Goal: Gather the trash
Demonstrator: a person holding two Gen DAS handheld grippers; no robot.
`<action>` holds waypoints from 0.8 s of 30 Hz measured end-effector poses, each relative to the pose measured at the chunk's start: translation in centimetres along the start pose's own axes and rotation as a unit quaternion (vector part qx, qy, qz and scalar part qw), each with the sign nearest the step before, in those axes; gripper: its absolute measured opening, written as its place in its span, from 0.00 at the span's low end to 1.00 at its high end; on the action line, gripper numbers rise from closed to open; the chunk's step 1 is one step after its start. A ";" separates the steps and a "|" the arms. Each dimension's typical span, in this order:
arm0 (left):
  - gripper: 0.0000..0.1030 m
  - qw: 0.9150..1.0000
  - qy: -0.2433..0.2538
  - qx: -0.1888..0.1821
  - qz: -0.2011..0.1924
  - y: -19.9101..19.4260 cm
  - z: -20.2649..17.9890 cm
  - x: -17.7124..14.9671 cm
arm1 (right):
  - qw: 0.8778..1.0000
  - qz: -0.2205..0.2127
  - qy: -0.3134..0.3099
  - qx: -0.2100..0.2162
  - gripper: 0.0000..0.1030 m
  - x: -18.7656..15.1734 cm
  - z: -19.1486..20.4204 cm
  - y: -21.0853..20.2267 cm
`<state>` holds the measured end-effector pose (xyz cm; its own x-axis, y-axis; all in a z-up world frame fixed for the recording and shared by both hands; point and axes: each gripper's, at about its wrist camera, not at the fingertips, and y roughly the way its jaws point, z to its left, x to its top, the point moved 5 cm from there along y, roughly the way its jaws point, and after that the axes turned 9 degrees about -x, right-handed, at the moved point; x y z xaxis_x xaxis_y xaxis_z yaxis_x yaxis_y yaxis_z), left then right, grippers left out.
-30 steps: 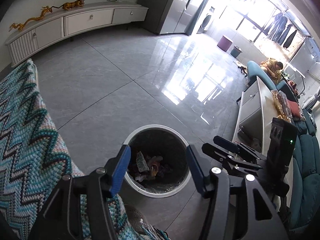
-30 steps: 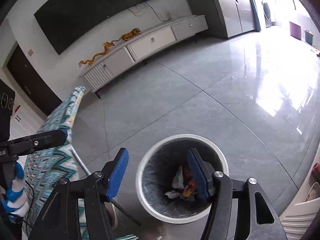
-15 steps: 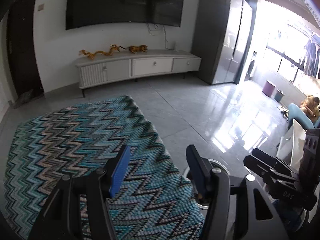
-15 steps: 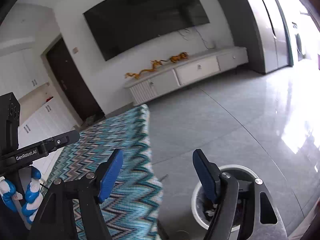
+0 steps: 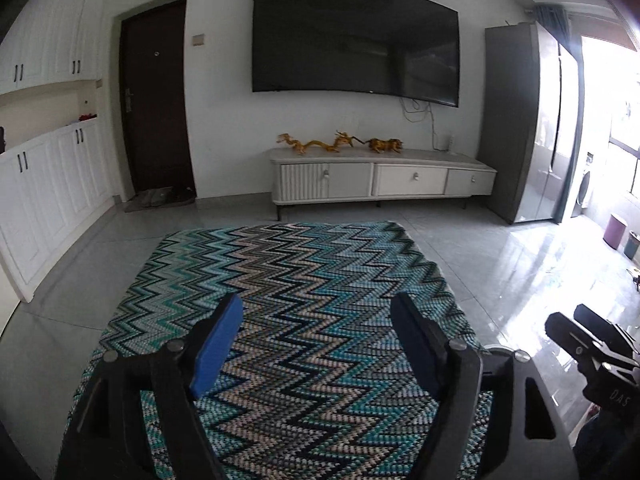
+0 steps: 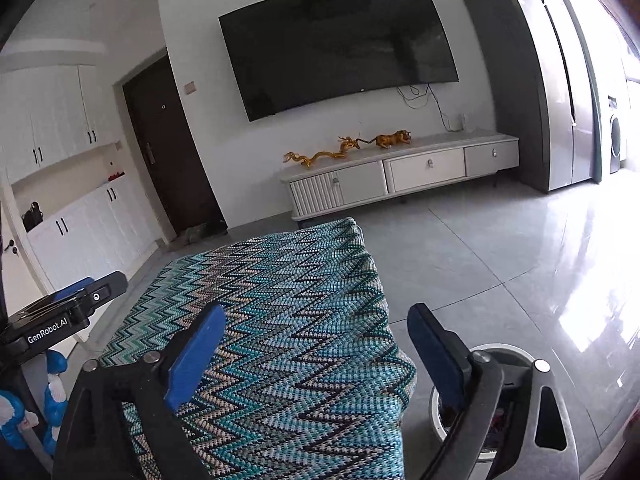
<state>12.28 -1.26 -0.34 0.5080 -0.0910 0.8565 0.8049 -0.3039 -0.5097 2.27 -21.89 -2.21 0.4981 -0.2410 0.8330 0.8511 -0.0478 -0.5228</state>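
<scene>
A: Left wrist view shows only the zigzag cloth (image 5: 304,320) on the table, with nothing lying on it. The left tool (image 5: 316,344) has just been spreading its jaws, and nothing sits between them.

B: Same on the right. The right tool (image 6: 316,352) has just been opening wide, empty too. The trash bin (image 6: 496,354) stands on the floor at the near right corner of the table, half hidden behind that tool, with scraps inside.

A: What could go wrong from here?

B: I judge a low sweep could snag the loose cloth and drag it off the table, or the right tool could clip the bin's rim and tip it.

A: And the pose?

B: Both tools tilt somewhat downward, side by side over the near edge, facing the television (image 5: 356,40).
</scene>
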 end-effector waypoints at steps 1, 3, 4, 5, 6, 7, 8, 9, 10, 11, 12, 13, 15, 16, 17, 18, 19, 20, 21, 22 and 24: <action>0.74 1.000 -0.003 0.008 -0.003 -0.2 0.4 -0.2 | 1.000 -0.003 -0.001 -0.004 0.95 -0.2 0.3 -0.1; 0.75 1.000 -0.009 0.020 -0.007 -0.7 1.2 -0.6 | 1.000 -0.009 -0.003 -0.013 0.99 -0.7 0.8 -0.2; 0.75 1.000 -0.010 0.023 -0.008 -0.8 1.6 -0.7 | 1.000 -0.011 -0.005 -0.018 1.00 -0.8 1.0 -0.2; 0.75 1.000 -0.011 0.028 -0.009 -0.9 1.9 -0.9 | 1.000 -0.014 -0.008 -0.024 1.00 -1.0 1.3 -0.2; 0.75 0.999 -0.011 0.033 -0.010 -1.0 2.1 -1.0 | 0.999 -0.016 -0.009 -0.029 1.00 -1.1 1.5 -0.3; 0.77 0.999 -0.011 0.039 -0.011 -1.0 2.3 -1.2 | 0.999 -0.017 -0.010 -0.033 1.00 -1.2 1.6 -0.2; 0.81 0.999 -0.011 0.044 -0.013 -1.1 2.5 -1.3 | 0.999 -0.019 -0.011 -0.038 1.00 -1.3 1.7 -0.2; 0.86 0.999 -0.011 0.047 -0.015 -1.1 2.8 -1.4 | 0.999 -0.021 -0.012 -0.045 1.00 -1.4 1.7 -0.1; 0.87 0.999 -0.011 0.048 -0.018 -1.1 3.0 -1.5 | 0.998 -0.023 -0.012 -0.051 1.00 -1.5 1.7 -0.1; 0.89 0.998 -0.011 0.050 -0.022 -1.1 3.1 -1.6 | 0.998 -0.027 -0.011 -0.059 1.00 -1.6 1.6 -0.2; 0.90 0.998 -0.010 0.050 -0.023 -1.0 3.3 -1.6 | 0.997 -0.029 -0.011 -0.066 1.00 -1.6 1.6 0.0; 0.91 0.998 -0.008 0.051 -0.023 -0.7 3.5 -1.7 | 0.997 -0.030 -0.010 -0.072 1.00 -1.7 1.5 0.1; 0.92 0.998 -0.004 0.051 -0.020 -0.2 3.6 -1.9 | 0.996 -0.029 -0.011 -0.083 1.00 -1.8 1.4 0.6; 0.93 0.998 -0.003 0.051 -0.019 -0.1 3.6 -2.0 | 0.996 -0.027 -0.012 -0.087 1.00 -1.9 1.5 0.8; 0.93 0.999 -0.002 0.051 -0.018 0.1 3.6 -2.1 | 0.995 -0.025 -0.014 -0.092 1.00 -2.0 1.5 1.1; 0.94 0.999 -0.002 0.051 -0.017 0.2 3.6 -2.2 | 0.995 -0.024 -0.016 -0.095 1.00 -2.1 1.5 1.2; 0.95 0.999 -0.002 0.052 -0.016 0.4 3.6 -2.2 | 0.995 -0.023 -0.019 -0.098 1.00 -2.3 1.5 1.5; 0.97 0.998 -0.002 0.054 -0.016 0.7 3.8 -2.3 | 0.994 -0.022 -0.022 -0.101 1.00 -2.4 1.6 1.8; 0.98 0.998 -0.003 0.055 -0.016 0.8 3.8 -2.3 | 0.994 -0.021 -0.024 -0.102 1.00 -2.5 1.6 1.9; 0.99 0.998 -0.004 0.057 -0.017 0.9 3.9 -2.4 | 0.994 -0.020 -0.027 -0.103 1.00 -2.6 1.7 2.0; 1.00 0.997 -0.009 0.068 -0.021 1.1 4.1 -2.3 | 0.994 -0.019 -0.031 -0.106 1.00 -2.7 1.8 2.4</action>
<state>13.27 2.54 -3.27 0.4774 -0.0640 0.8764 0.8591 -0.1755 -0.4808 3.27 -19.60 -5.40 0.4814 -0.1755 0.8588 0.8188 -0.2596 -0.5120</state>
